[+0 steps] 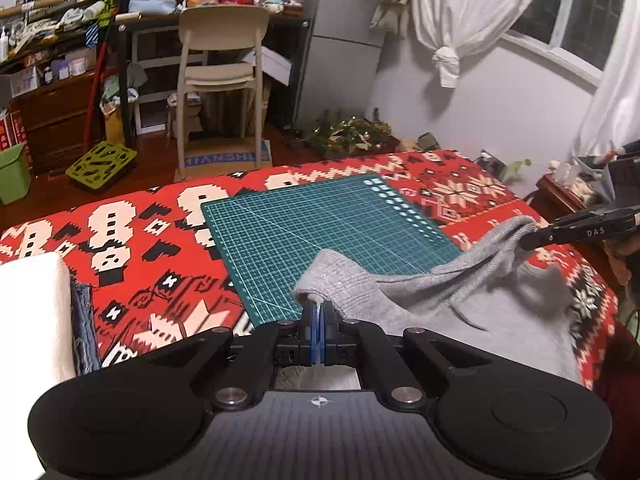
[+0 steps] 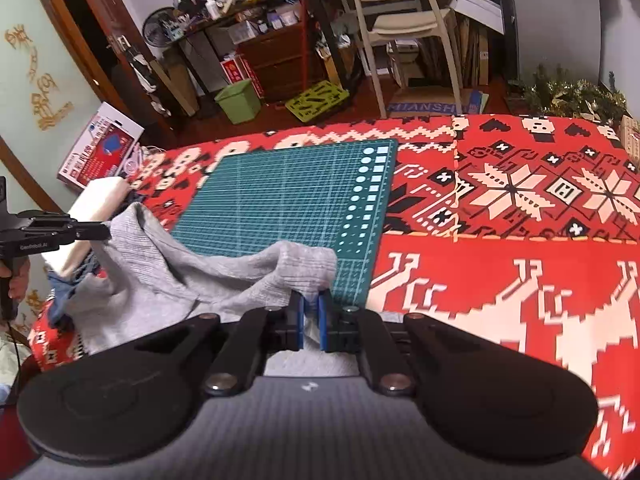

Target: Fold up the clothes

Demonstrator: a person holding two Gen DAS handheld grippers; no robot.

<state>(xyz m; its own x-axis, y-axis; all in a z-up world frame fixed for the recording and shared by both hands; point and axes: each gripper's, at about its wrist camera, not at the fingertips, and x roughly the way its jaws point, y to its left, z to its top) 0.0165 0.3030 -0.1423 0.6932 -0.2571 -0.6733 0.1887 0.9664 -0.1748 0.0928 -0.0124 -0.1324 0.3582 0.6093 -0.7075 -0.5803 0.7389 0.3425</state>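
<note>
A grey knit garment (image 1: 472, 304) lies over the near edge of the green cutting mat (image 1: 320, 232) and the red patterned cloth. My left gripper (image 1: 319, 312) is shut on one ribbed corner of it, lifted slightly. My right gripper (image 1: 532, 240) comes in from the right edge, pinching the other ribbed corner. In the right wrist view, the right gripper (image 2: 313, 308) holds grey garment (image 2: 208, 276) fabric between its blue pads, with a small gap between them. The left gripper (image 2: 102, 234) grips the far corner at the left. The garment sags between the two.
A white folded stack (image 1: 32, 312) with blue denim (image 1: 84, 328) beside it sits at the table's left. A beige chair (image 1: 220, 76), shelves, a green bin (image 2: 238, 100) and a fridge stand beyond the table. A person's hand (image 2: 14, 280) holds the left gripper's handle.
</note>
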